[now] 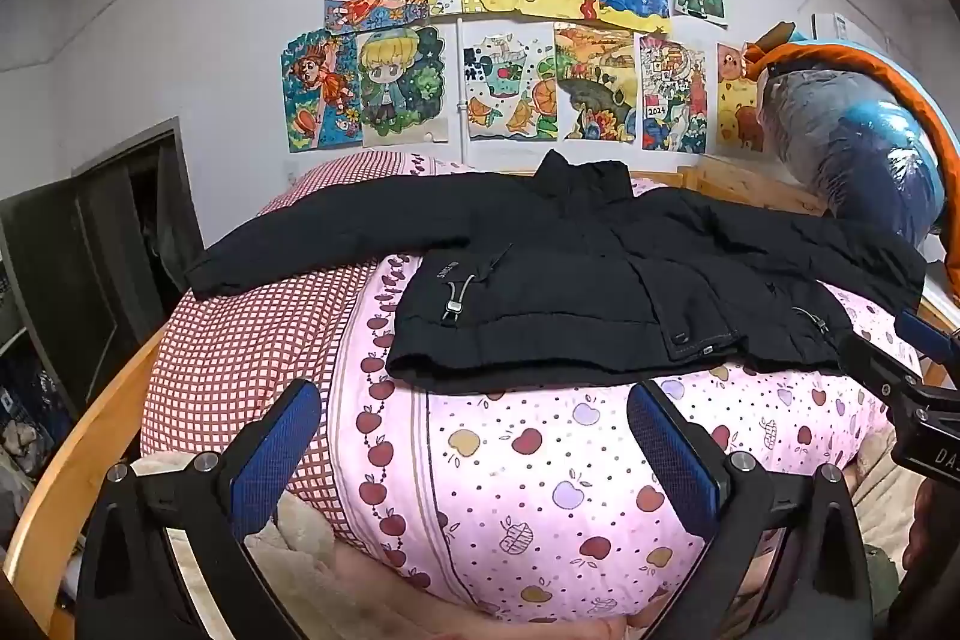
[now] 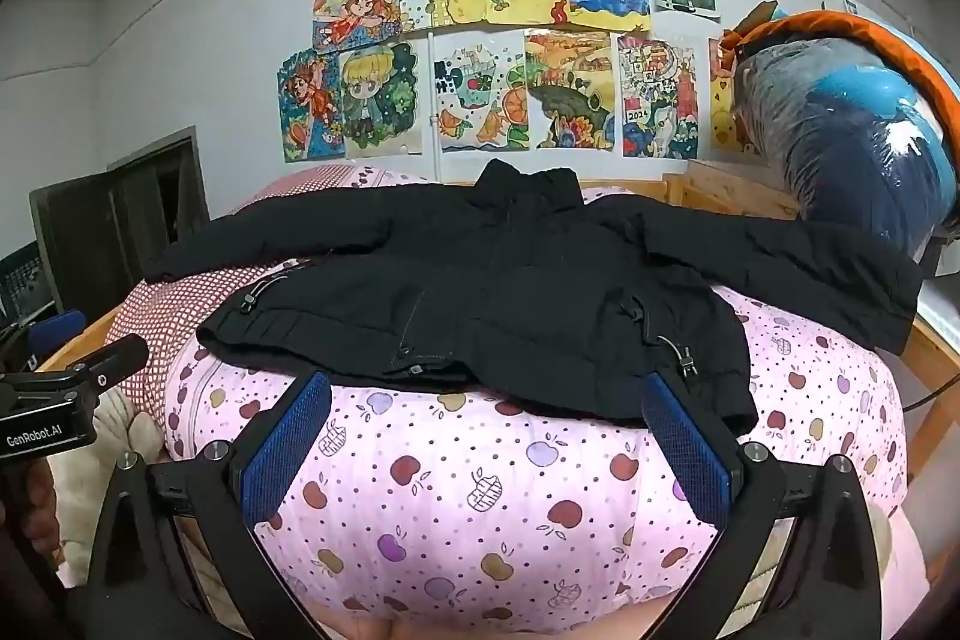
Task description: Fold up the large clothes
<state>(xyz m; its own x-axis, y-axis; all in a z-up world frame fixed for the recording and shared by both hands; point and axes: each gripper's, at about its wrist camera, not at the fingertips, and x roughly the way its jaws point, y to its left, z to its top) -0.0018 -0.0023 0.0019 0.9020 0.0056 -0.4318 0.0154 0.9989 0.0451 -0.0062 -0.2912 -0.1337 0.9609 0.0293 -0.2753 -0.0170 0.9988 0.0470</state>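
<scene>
A black jacket (image 1: pixel 558 280) lies spread flat on a pink apple-print quilt (image 1: pixel 540 490), collar toward the wall, both sleeves stretched out sideways. It also shows in the right wrist view (image 2: pixel 510 292). My left gripper (image 1: pixel 474 430) is open and empty, just short of the jacket's hem at its left half. My right gripper (image 2: pixel 486 418) is open and empty, at the hem's right half; its right fingertip (image 2: pixel 666 400) sits by the hem's edge. Each gripper shows at the other view's edge (image 1: pixel 918 388) (image 2: pixel 60 394).
A red checked pillow (image 1: pixel 240 358) lies left of the quilt. A wooden bed frame (image 1: pixel 78 466) rims the bed. A plastic-wrapped blue bundle (image 1: pixel 852 154) stands at the far right. Drawings (image 1: pixel 510 34) cover the wall. A dark cabinet (image 1: pixel 102 280) stands left.
</scene>
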